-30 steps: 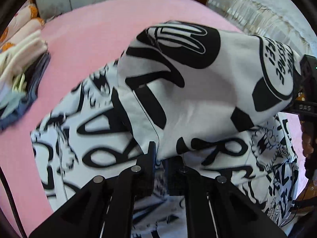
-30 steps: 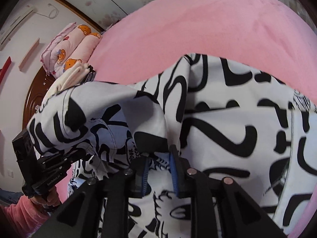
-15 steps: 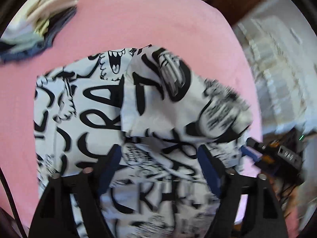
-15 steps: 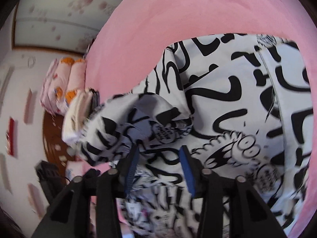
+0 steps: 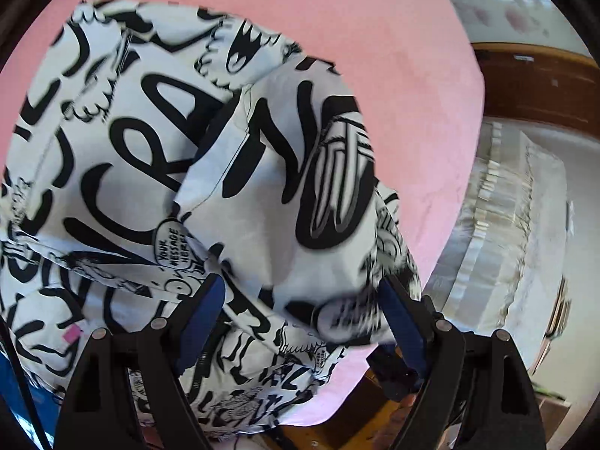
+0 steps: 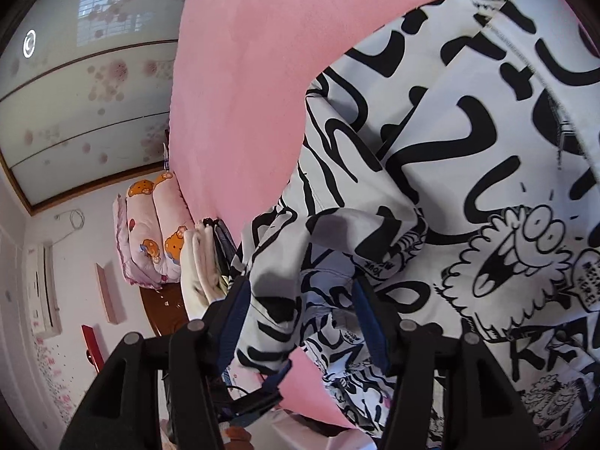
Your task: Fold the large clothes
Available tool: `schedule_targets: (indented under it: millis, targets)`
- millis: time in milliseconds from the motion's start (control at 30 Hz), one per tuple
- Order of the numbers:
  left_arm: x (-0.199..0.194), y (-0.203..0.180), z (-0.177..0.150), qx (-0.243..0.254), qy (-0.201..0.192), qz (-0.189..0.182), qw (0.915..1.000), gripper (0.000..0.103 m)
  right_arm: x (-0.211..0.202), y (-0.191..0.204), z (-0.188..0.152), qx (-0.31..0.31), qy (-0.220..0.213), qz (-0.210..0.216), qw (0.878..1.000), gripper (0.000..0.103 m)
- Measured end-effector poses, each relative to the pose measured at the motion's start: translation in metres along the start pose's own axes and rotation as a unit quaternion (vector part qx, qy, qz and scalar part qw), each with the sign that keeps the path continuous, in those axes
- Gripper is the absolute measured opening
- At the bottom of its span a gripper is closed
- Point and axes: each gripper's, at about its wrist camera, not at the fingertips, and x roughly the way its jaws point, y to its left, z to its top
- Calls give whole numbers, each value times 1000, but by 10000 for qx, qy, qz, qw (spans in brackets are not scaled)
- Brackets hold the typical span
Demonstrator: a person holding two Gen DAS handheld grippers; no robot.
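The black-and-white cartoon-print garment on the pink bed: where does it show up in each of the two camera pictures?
Left wrist view: the black-and-white cartoon-print garment fills the left and centre, its folded-over flap bulging toward the open left gripper.
Right wrist view: it fills the right side and runs down between the jaws of the open right gripper.
Shared landmark: the pink bed cover, also at upper centre here.

a black-and-white printed garment point(image 5: 157, 157) is seen spread on the pink bed point(image 5: 393, 56), one flap folded over. the left gripper point(image 5: 300, 315) is held open, its blue-padded fingers point(image 5: 202, 315) having just parted, with loose cloth between them.
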Motion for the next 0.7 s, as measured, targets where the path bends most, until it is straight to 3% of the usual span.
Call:
schedule_targets:
  millis: [133, 200, 233, 300, 433, 567, 700]
  targets:
    - [17, -11, 8, 173, -17, 141, 9997, 80, 19, 5, 8, -44, 31, -55, 10000, 56]
    - [19, -19, 12, 339, -97, 257, 9990, 49, 26, 11, 11, -220, 44, -89, 9997, 36]
    - [21, -25, 15, 462, -102, 380, 9982, 42, 29, 16, 13, -339, 13, -100, 9994, 30]
    - [24, -31, 22, 574, -97, 393, 9975, 14, 32, 26, 15, -588, -50, -196, 9981, 12]
    - [17, -55, 23, 1237, -385, 363, 9909, 8, 29, 58, 15, -1371, -369, -206, 9897, 4]
    - [8, -75, 13, 2278, -825, 533, 9687, 8, 20, 85, 4, -2407, -597, 130, 9687, 2]
    - [19, -66, -1, 2950, -750, 941, 9479, 8, 21, 71, -17, -3101, -447, 35, 9496, 1]
